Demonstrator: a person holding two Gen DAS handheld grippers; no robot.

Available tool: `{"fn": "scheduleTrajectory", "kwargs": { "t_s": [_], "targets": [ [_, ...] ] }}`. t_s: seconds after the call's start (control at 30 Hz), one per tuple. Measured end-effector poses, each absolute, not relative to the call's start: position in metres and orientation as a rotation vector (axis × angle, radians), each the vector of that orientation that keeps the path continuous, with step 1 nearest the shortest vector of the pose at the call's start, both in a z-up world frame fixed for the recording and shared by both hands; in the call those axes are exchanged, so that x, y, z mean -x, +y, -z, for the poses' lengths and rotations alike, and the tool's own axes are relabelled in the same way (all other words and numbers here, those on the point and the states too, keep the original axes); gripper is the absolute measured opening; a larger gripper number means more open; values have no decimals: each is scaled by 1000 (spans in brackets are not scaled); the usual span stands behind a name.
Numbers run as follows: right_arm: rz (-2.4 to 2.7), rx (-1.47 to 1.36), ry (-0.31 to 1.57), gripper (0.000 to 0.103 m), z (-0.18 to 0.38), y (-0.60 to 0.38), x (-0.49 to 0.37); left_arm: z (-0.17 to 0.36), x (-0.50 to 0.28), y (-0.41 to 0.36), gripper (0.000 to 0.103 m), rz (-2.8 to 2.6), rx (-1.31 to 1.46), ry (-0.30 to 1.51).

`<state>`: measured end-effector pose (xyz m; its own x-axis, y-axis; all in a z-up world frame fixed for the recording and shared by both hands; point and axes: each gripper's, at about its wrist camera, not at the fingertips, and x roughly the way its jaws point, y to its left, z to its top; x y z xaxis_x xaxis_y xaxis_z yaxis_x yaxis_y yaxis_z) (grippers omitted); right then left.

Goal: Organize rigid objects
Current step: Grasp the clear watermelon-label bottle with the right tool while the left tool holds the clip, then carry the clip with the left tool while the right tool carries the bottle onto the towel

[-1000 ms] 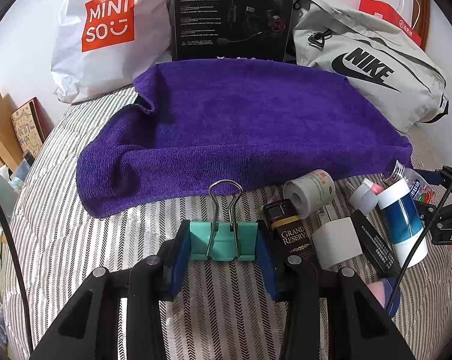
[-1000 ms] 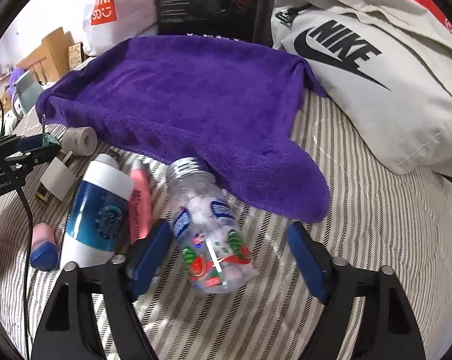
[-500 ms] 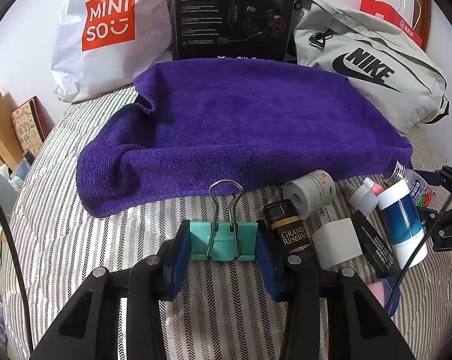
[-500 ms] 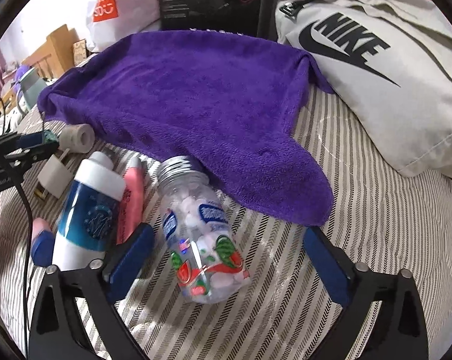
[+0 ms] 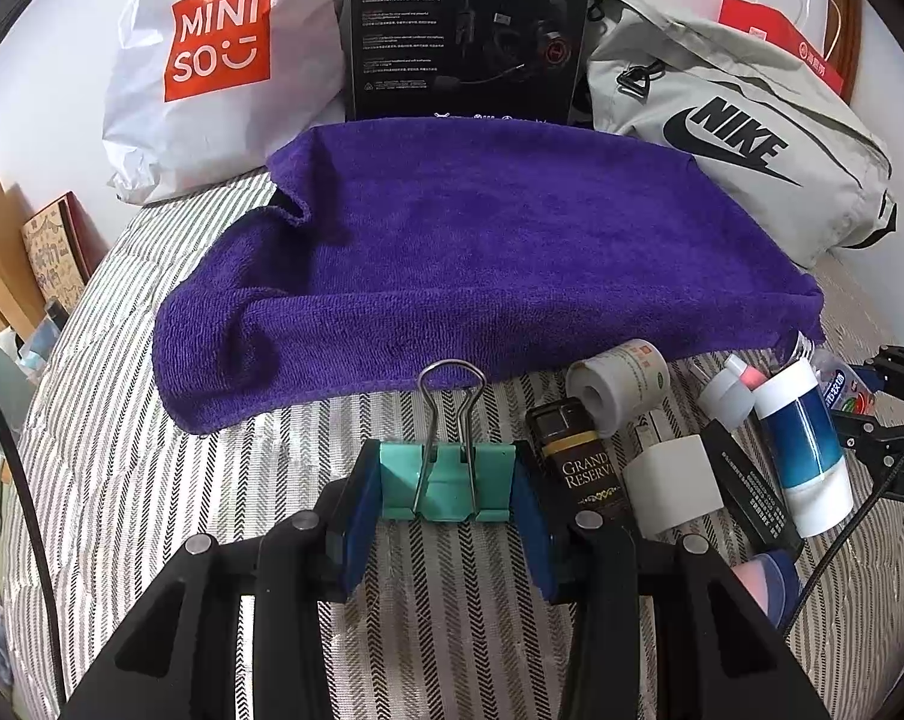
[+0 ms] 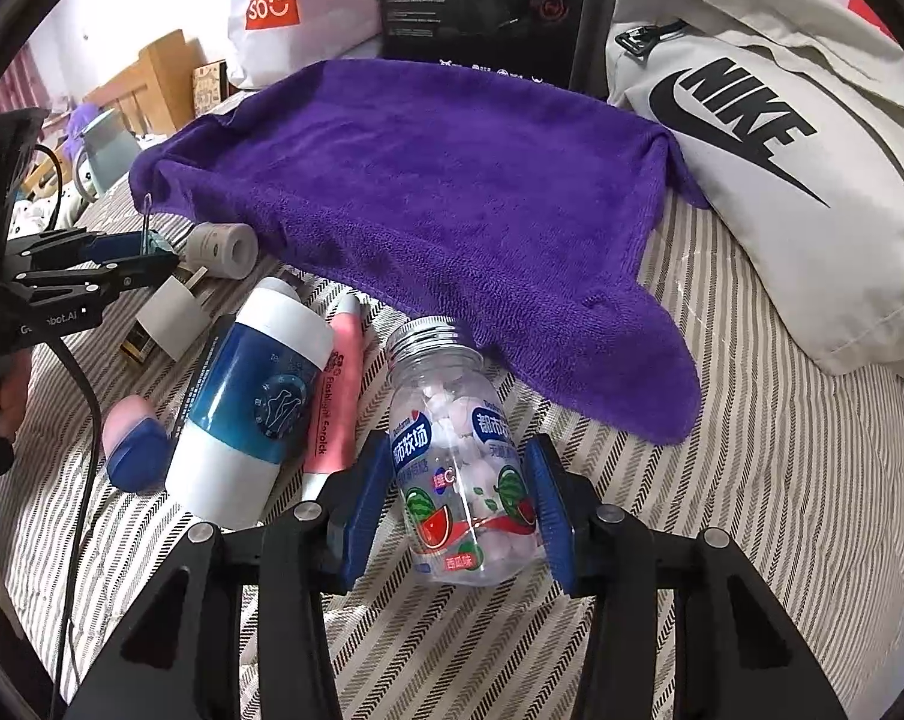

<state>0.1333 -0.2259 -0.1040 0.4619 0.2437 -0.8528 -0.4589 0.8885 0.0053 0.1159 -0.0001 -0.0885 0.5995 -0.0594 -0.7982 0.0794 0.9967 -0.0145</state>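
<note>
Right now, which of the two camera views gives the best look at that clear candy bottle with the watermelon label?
The right wrist view: the candy bottle lies front and centre between the closing jaws of the right gripper, silver cap, label and candies all visible. The left wrist view shows only a sliver at the far right, behind the blue-and-white bottle.

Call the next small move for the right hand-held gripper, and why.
Probably finish the squeeze, then lift. The right hand-held gripper is closing, its blue pads at both sides of the clear candy bottle, which looks to lie on the striped cover. The purple towel just beyond is bare. The left hand-held gripper already grips the teal binder clip.
</note>
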Motion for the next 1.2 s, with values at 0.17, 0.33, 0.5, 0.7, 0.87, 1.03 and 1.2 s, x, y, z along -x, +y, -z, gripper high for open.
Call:
{"fn": "scheduleTrajectory", "kwargs": {
  "t_s": [0.17, 0.33, 0.5, 0.7, 0.87, 1.03, 1.2],
  "targets": [
    [-436, 222, 1002, 45, 104, -230, -130, 86, -115, 4, 39, 95, -1, 936],
    [-434, 192, 1035, 44, 100, -233, -125, 82, -110, 8, 39, 93, 6, 947],
    [-418, 147, 1050, 42, 94, -240, -118, 72, -105, 14, 39, 103, 27, 936],
    [-412, 156, 1070, 41, 97, -237, -113, 71, -102, 13, 39, 113, 16, 949],
    [-409, 229, 1076, 42, 102, -230, -104, 73, -99, 13, 39, 116, 27, 954],
    [-429, 251, 1083, 41, 104, -230, -102, 76, -99, 11, 39, 120, 30, 961],
    [-436, 241, 1088, 40, 102, -232, -102, 74, -98, 14, 39, 114, 31, 962]
  ]
}}
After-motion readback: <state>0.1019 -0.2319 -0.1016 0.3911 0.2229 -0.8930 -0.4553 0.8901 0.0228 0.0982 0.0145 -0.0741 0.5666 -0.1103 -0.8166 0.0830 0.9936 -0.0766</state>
